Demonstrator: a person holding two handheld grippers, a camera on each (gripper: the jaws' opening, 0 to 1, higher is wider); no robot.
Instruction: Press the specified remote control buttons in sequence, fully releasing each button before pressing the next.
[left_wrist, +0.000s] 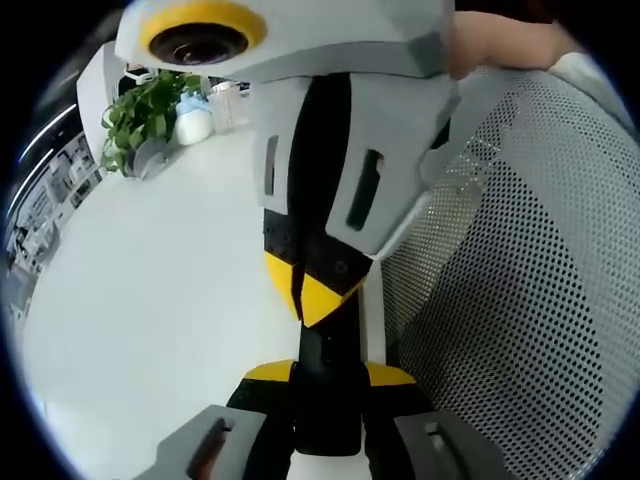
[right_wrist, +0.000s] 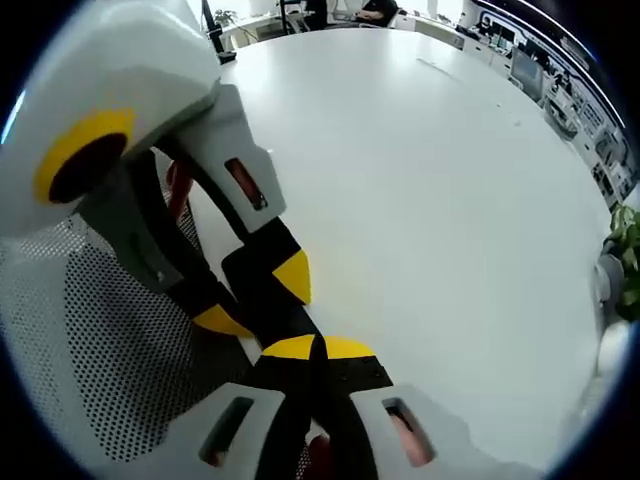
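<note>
Remote (left_wrist: 325, 400): a narrow black slab seen edge-on, low in the left gripper view. No buttons can be made out from this angle. It sits between the two yellow tips of the left tongs (left_wrist: 330, 375), which are clamped on it from either side.

Right tongs (left_wrist: 305, 290) come down from the top of the left gripper view. Their yellow tips are pressed together into one point, and that point rests on or just at the upper end of the remote; I cannot tell whether it is touching.

In the right gripper view the right tongs (right_wrist: 320, 348) show tips closed, only a thin seam between them. The left tongs (right_wrist: 258, 298) reach in from the upper left, tips apart with black between them, and meet the right tongs almost nose to nose.

All this is held above a white bench (left_wrist: 150, 300), bare and glossy beneath the tongs. A white mesh chair back (left_wrist: 520, 280) stands close on one side. At the far bench edge is a leafy green plant (left_wrist: 145, 120), with a white jar (left_wrist: 193, 122) just beside it.
</note>
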